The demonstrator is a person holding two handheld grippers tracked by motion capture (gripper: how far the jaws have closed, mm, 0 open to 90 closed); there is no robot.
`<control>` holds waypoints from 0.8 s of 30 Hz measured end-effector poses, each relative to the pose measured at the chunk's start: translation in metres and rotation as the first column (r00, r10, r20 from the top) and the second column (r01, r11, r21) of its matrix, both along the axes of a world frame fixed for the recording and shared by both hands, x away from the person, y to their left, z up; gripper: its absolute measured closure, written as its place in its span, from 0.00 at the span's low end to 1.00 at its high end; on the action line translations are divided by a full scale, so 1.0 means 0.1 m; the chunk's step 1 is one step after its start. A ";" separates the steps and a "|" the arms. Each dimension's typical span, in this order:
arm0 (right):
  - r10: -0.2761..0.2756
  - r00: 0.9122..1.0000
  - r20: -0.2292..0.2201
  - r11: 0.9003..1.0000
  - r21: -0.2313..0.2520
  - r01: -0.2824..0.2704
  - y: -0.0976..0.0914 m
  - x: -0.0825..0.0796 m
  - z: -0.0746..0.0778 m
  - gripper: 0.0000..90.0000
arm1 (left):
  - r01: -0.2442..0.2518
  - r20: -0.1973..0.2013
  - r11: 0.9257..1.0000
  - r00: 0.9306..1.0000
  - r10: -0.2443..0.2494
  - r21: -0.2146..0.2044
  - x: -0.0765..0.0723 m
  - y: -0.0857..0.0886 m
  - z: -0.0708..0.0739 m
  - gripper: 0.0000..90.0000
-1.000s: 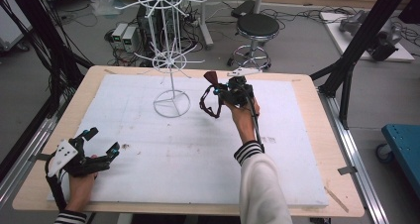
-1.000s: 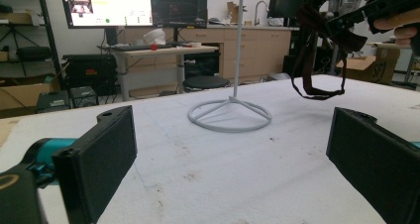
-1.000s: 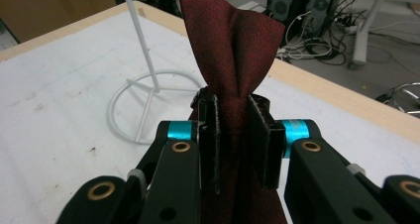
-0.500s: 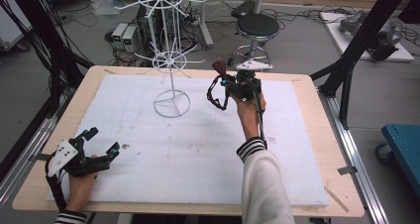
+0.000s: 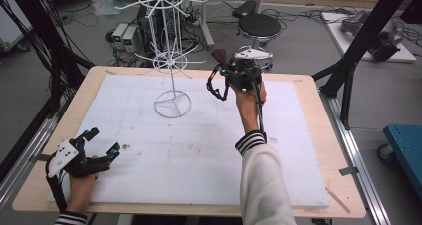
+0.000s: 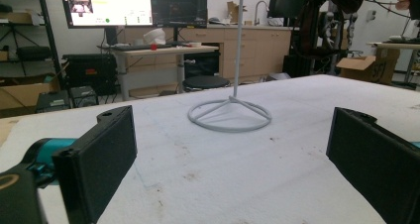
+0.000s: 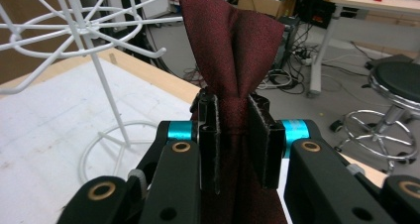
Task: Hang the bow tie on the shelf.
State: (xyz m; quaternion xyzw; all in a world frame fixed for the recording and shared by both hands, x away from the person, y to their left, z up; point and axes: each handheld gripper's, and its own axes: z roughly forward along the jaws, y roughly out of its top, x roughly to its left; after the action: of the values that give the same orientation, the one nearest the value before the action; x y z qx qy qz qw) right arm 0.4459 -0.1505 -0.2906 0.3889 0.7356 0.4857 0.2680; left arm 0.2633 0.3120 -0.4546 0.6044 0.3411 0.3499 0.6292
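Where it fans above the pads, we list dark red woven cloth (image 7: 233, 40), pinched; right gripper (image 7: 233, 140) clamped tight on it.

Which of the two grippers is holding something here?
The right gripper, raised beside the white wire rack, pinches a dark red cloth between its jaws. The left gripper rests open on the table.

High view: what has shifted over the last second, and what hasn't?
The right claw, shut on the dark red cloth, has moved up the picture, rising off the white pad toward the wire rack. The left claw, open, the rack and the pad stayed put.
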 end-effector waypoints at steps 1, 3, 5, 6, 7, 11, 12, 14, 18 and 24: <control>-0.001 1.000 0.004 1.000 -0.013 0.001 0.01 0.01 0.01 0.85 | 0.000 0.001 1.000 1.000 0.000 -0.002 0.00 0.00 0.00 0.06; -0.017 1.000 0.006 1.000 -0.017 0.017 0.02 0.02 0.03 0.85 | 0.000 0.000 1.000 1.000 0.000 -0.001 0.00 0.00 0.00 0.06; -0.025 1.000 0.008 0.999 -0.021 0.025 0.04 0.04 0.05 0.85 | 0.000 0.002 1.000 1.000 0.000 -0.005 0.00 0.00 0.00 0.06; -0.033 0.999 0.006 0.999 -0.022 0.033 0.05 0.05 0.07 0.85 | -0.001 0.001 1.000 1.000 0.001 -0.005 0.00 0.00 0.00 0.06; -0.037 0.999 0.010 0.999 -0.020 0.037 0.06 0.06 0.08 0.85 | 0.001 0.002 1.000 1.000 -0.001 -0.005 0.00 0.00 0.00 0.06; -0.047 0.999 0.012 0.999 -0.008 0.048 0.07 0.10 0.11 0.85 | 0.000 0.003 1.000 1.000 0.000 -0.006 0.00 0.00 0.00 0.06; -0.050 0.999 0.014 0.999 -0.006 0.050 0.08 0.10 0.11 0.85 | -0.001 0.003 1.000 1.000 0.001 -0.006 0.00 0.00 0.00 0.06; -0.048 0.999 0.016 0.999 -0.003 0.049 0.09 0.12 0.12 0.85 | -0.001 0.003 1.000 1.000 0.001 -0.005 0.00 0.00 0.00 0.06; -0.043 0.999 0.009 0.999 0.008 0.043 0.12 0.15 0.17 0.85 | 0.000 0.003 1.000 1.000 0.000 -0.003 0.00 0.00 0.00 0.06; -0.052 0.998 0.037 0.999 0.005 0.051 0.18 0.17 0.24 0.85 | 0.001 0.003 1.000 1.000 -0.001 -0.005 0.00 0.00 0.00 0.06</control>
State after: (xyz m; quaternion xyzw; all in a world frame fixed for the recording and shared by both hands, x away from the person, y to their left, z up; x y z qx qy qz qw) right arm 0.4630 -0.1321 -0.2663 0.3991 0.7193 0.4871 0.2933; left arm 0.2632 0.3117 -0.4547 0.6024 0.3407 0.3500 0.6313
